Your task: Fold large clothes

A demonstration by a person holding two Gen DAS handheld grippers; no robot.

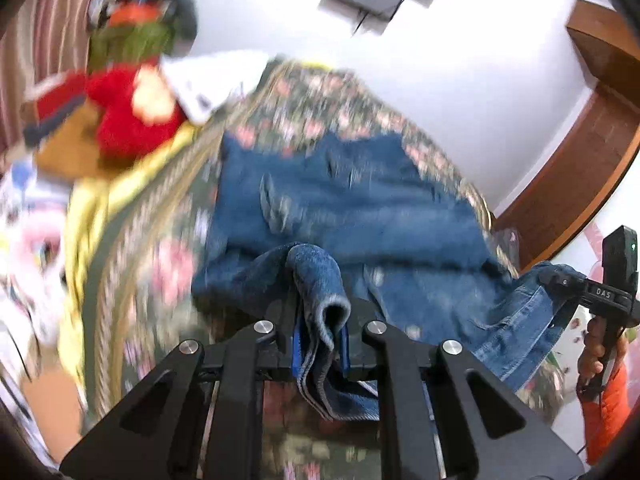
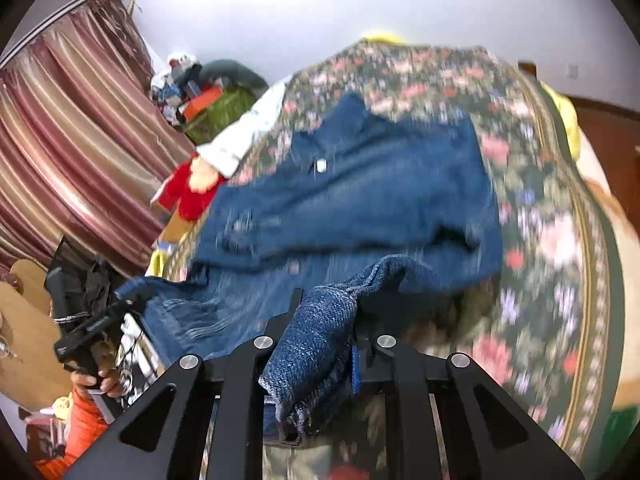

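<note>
A large blue denim garment (image 1: 360, 208) lies spread on a floral bedspread (image 1: 312, 96). In the left wrist view my left gripper (image 1: 320, 316) is shut on a bunched fold of the denim's near edge, lifted off the bed. At the right edge of that view the right gripper (image 1: 560, 280) pinches another part of the same edge. The right wrist view shows the denim (image 2: 380, 200) and my right gripper (image 2: 326, 328) shut on a thick fold of it. The left gripper (image 2: 128, 304) holds the denim at the far left. The picture is blurred.
A red soft toy (image 1: 128, 120) and a white cloth (image 1: 216, 80) lie at the bed's far left corner. A striped curtain (image 2: 80, 140) and a pile of bags (image 2: 216, 112) stand behind. Wooden furniture (image 1: 580, 168) is at right. An orange sleeve (image 1: 604, 400) shows.
</note>
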